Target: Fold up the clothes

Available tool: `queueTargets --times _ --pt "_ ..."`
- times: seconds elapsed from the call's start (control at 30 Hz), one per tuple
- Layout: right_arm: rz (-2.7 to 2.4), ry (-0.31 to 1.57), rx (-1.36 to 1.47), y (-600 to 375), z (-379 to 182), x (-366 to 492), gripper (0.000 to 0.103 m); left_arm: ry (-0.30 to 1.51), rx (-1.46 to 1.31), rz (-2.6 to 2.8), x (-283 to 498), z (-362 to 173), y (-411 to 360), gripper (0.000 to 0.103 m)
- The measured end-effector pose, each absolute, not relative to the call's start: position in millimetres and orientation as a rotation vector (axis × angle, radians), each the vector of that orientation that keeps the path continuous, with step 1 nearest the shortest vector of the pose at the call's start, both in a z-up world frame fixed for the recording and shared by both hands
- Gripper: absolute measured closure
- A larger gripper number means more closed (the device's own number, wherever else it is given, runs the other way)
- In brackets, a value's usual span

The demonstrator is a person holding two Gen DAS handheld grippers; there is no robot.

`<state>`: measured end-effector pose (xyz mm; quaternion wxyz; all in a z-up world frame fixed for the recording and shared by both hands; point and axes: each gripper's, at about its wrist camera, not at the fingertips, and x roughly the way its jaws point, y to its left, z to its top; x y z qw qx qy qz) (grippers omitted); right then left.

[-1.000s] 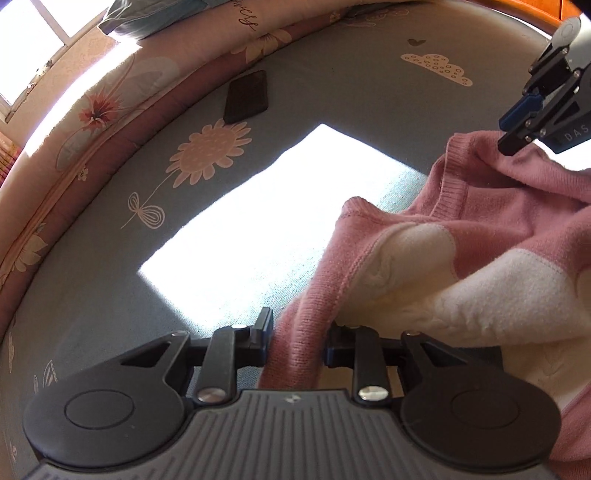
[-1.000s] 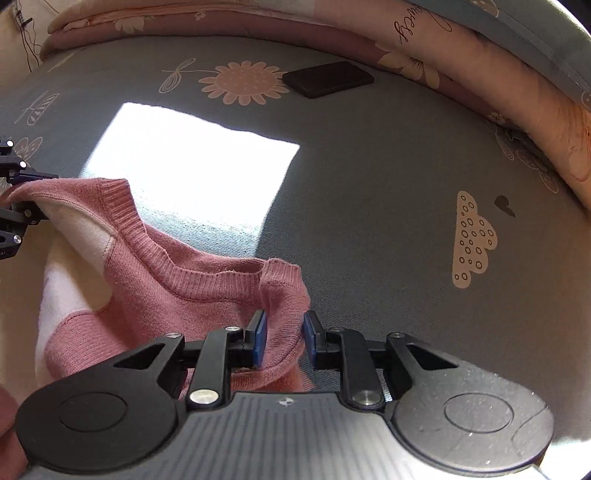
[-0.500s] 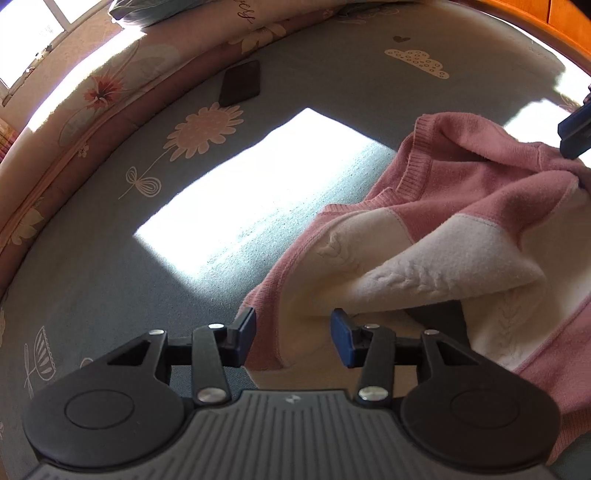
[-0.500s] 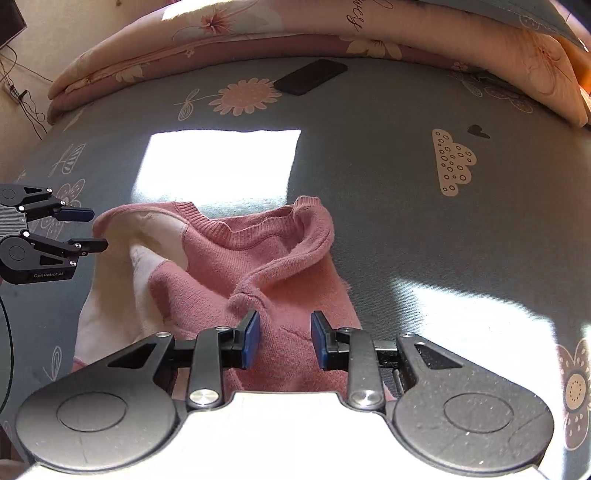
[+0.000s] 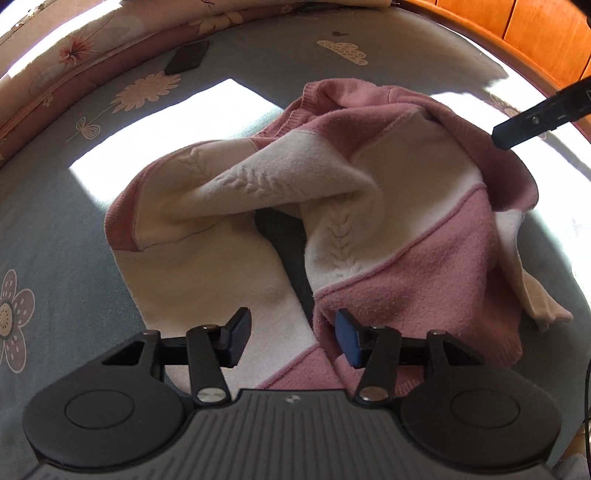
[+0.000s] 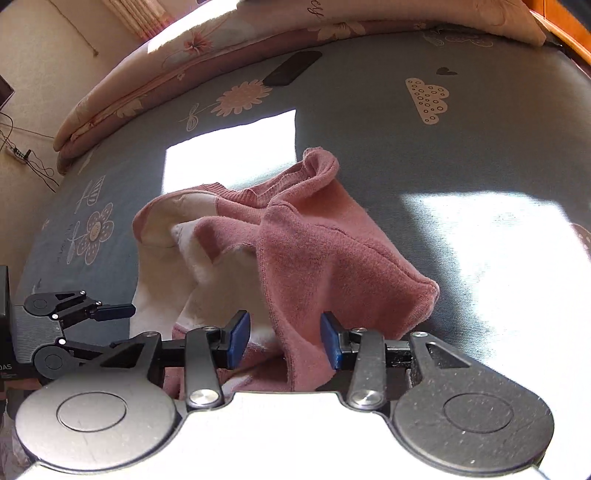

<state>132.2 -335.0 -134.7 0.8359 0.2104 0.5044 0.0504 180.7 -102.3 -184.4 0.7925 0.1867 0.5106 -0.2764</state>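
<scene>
A pink and cream knit sweater (image 5: 369, 206) lies rumpled and loosely folded on the grey-blue bed sheet (image 5: 55, 229); it also shows in the right wrist view (image 6: 314, 240). My left gripper (image 5: 291, 338) is open, hovering over the sweater's near edge with nothing between its pads. My right gripper (image 6: 282, 339) is open above the sweater's pink near part. The left gripper also shows in the right wrist view (image 6: 107, 325) at the far left, jaws apart. A finger of the right gripper (image 5: 532, 125) juts in at the right of the left wrist view.
A dark phone (image 5: 186, 57) lies on the sheet near a rolled floral quilt (image 5: 74, 62) along the far side. A wooden bed frame (image 5: 517, 26) runs at the back right. Cables and a power strip (image 6: 18, 151) lie on the floor at left.
Both grippers let go of the sweater and opened. They drew back toward me, and the sweater dropped onto the sheet in a rumpled heap.
</scene>
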Motion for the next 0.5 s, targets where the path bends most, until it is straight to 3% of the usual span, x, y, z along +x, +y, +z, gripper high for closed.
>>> queueTargets --times 0.07,0.13,0.17,0.2,0.23,0.5 --pt "0.123 1.081 0.45 -329 -139 134 0.046 1.117 0.359 -0.586 177 -186 -104 0.051" --pt "0.092 1.115 0.311 -316 -146 137 0.053 1.131 0.338 -0.57 174 -188 -107 0.051" --pt "0.08 1.131 0.245 -313 -149 138 0.065 1.132 0.331 -0.57 173 -187 -108 0.051" --pt "0.069 1.146 0.18 -310 -153 138 0.094 1.13 0.324 -0.572 171 -186 -108 0.051" --pt "0.068 1.151 0.165 -314 -154 138 0.098 1.127 0.32 -0.576 169 -185 -108 0.051" --pt "-0.072 1.106 -0.016 -373 -132 155 0.098 1.144 0.345 -0.563 163 -189 -102 0.051"
